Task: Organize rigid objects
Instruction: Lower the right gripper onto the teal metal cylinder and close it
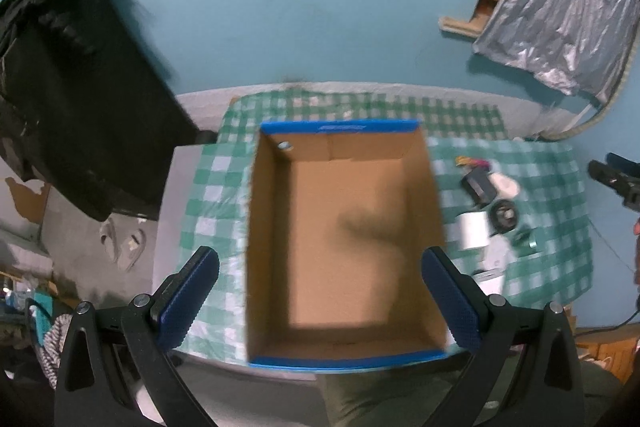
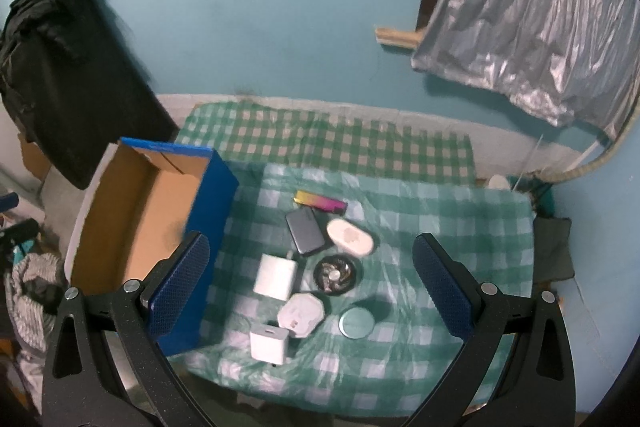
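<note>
Both of our tools hang spread wide with nothing between their blue pads: the left gripper (image 1: 320, 303) hovers over the cardboard box (image 1: 344, 243), and the right gripper (image 2: 312, 291) hovers over the cluster of small items on the green checked cloth (image 2: 440, 227). Nearest to the right gripper we see a white charger block (image 2: 269, 343), with a white octagonal case (image 2: 301, 313) touching it and a round green tin (image 2: 356, 323) just beside that. A little farther lie a second white charger (image 2: 276, 275) and a dark round dish (image 2: 335, 274) holding small bits we cannot make out. Beyond those come a dark grey power bank (image 2: 305, 231), a white oval case (image 2: 350, 237) and, farthest, a pink and yellow bar (image 2: 320, 202). The box stands to the left of the group at the cloth's edge, and apart from a small round fitting on its far wall it looks empty.

We judge that the sorting has not started: every item is on the cloth. The next move calls for lowering the right gripper onto one piece, likely the near charger block, with the fingers set across its flat sides and clear of the octagonal case that touches it, then carrying it left over the blue box wall
</note>
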{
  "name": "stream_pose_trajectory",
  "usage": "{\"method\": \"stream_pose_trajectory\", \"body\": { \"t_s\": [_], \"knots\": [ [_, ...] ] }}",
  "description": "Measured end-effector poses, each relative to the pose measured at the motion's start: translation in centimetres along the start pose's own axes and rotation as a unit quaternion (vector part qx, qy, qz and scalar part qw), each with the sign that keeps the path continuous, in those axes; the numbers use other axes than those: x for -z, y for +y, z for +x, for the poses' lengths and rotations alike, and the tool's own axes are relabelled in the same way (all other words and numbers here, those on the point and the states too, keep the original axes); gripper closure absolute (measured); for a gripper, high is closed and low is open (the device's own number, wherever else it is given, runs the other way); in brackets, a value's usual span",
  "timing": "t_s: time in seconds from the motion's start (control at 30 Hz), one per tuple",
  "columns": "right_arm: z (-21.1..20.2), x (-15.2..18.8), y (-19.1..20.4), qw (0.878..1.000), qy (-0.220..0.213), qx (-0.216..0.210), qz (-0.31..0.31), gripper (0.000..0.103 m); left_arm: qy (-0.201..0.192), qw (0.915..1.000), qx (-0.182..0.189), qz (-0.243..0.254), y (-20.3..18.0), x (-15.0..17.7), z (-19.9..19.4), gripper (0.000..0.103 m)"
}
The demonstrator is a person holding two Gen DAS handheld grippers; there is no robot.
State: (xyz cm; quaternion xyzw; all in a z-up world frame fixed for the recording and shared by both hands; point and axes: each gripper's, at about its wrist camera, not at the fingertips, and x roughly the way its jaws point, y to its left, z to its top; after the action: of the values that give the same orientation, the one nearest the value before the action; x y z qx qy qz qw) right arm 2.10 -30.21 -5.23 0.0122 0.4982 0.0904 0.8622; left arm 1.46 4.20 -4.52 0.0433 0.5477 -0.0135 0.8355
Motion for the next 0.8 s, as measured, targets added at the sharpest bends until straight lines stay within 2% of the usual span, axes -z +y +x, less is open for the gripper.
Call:
{"method": "stream_pose_trajectory", "body": {
  "t_s": [0.2,0.37,0.47,0.7,0.8],
  "knots": [
    [4.1,1.4,-3.2,0.998,0.051,0.015,0.026,0.006,0.029,0.9995,-0.017,0.003,2.9,0.7,3.4,0.001],
    [7.4,3.4,-5.3,0.994,0.089,0.019,0.056,0.007,0.051,0.9987,-0.005,-0.005,5.1,1.5,6.4,0.001],
    [9.0,4.7,-5.8,0.992,0.103,0.022,0.064,0.013,0.067,0.9977,-0.004,-0.010,6.0,2.0,8.1,0.003],
    [12.5,7.6,-5.8,0.988,0.138,0.029,0.056,0.016,0.108,0.9939,-0.004,-0.021,7.7,3.5,11.8,0.005],
    [13.8,8.5,-5.9,0.987,0.150,0.035,0.054,0.017,0.131,0.9911,-0.005,-0.023,8.1,4.2,13.4,0.015]
  ]
}}
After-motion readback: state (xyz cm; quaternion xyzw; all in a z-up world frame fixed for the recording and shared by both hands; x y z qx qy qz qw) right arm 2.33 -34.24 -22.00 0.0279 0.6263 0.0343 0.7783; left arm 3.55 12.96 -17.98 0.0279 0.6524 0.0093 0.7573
